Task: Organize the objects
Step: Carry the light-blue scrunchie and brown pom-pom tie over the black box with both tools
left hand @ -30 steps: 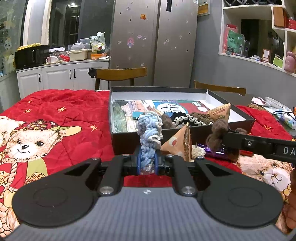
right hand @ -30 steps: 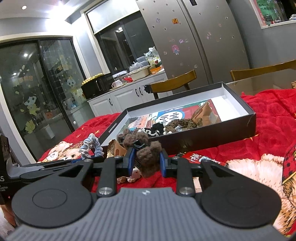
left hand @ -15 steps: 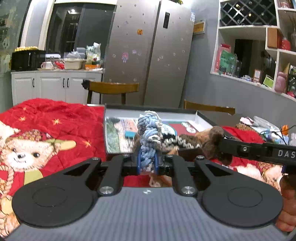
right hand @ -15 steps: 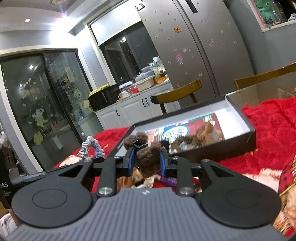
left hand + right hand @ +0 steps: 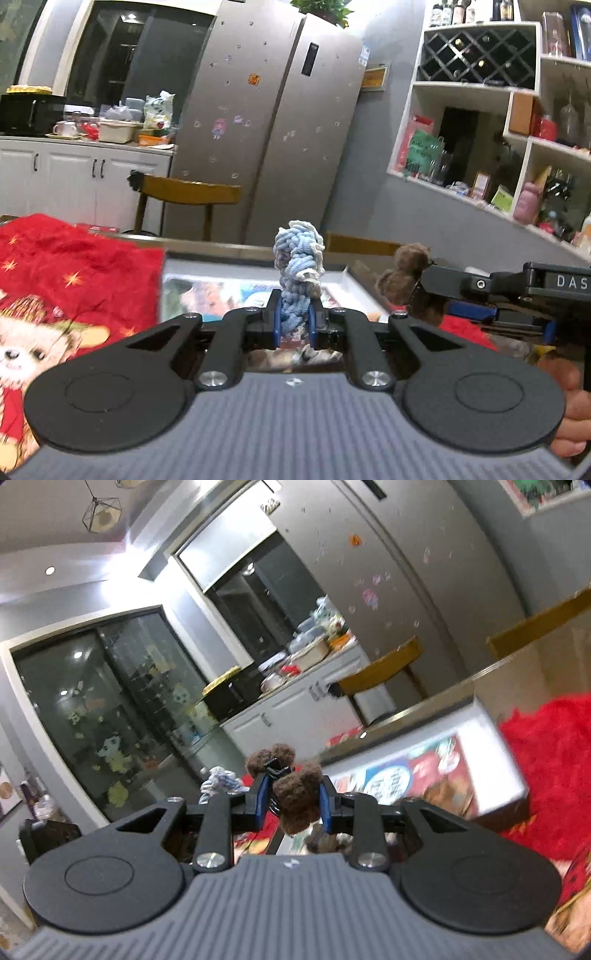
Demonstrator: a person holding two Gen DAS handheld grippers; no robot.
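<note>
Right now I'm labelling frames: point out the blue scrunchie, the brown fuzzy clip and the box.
blue scrunchie [image 5: 297, 273]: left wrist view, its bunched middle.
brown fuzzy clip [image 5: 297, 797]: right wrist view, its lower fuzzy lobe.
box [image 5: 491, 755]: right wrist view, its white inner wall.

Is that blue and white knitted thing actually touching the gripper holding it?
Touching. The left wrist view shows the blue and white knitted scrunchie pinched between the left gripper's jaws, both blue pads pressed against its yarn with no gap.
</note>
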